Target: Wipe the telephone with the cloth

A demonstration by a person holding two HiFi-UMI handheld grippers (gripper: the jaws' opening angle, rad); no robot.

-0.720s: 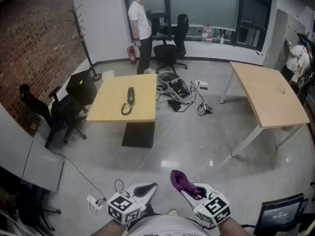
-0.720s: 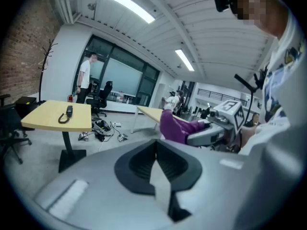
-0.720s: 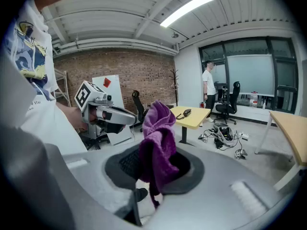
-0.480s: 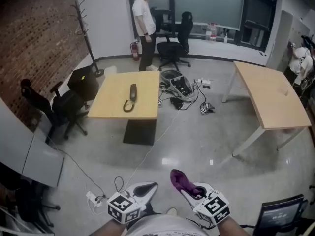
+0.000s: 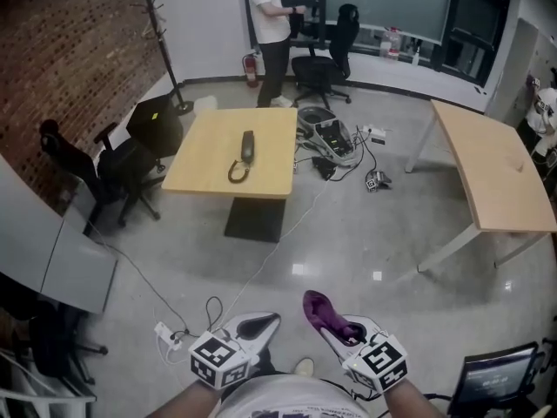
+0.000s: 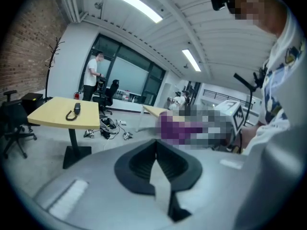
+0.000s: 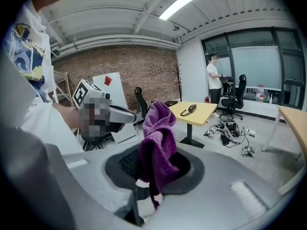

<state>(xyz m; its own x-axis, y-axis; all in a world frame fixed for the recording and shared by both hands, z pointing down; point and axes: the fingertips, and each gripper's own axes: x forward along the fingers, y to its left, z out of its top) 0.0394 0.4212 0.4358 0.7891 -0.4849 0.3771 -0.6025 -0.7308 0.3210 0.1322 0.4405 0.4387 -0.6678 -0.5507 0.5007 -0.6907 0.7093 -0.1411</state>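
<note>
One telephone [image 5: 247, 148] centred on table [image 5: 204, 168], open floor [image 5: 348, 233] between, left gripper [image 5: 265, 322] jaws clenched, right gripper [image 5: 339, 331] jaws grasping cloth [image 5: 318, 310].

— What stands along the brick wall [image 5: 61, 68]?
— A coat stand [image 5: 165, 42] and a black office chair [image 5: 113, 168].
— Further back?
— A person [image 5: 271, 24] beside a red fire extinguisher [image 5: 253, 66]. Tangled cables [image 5: 335, 142] lie on the floor between the square bench [image 5: 274, 151] and a long table [image 5: 500, 177].

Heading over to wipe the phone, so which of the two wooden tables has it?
The square pedestal table at left, by the brick wall, carries the telephone; the long table at right does not.
</note>
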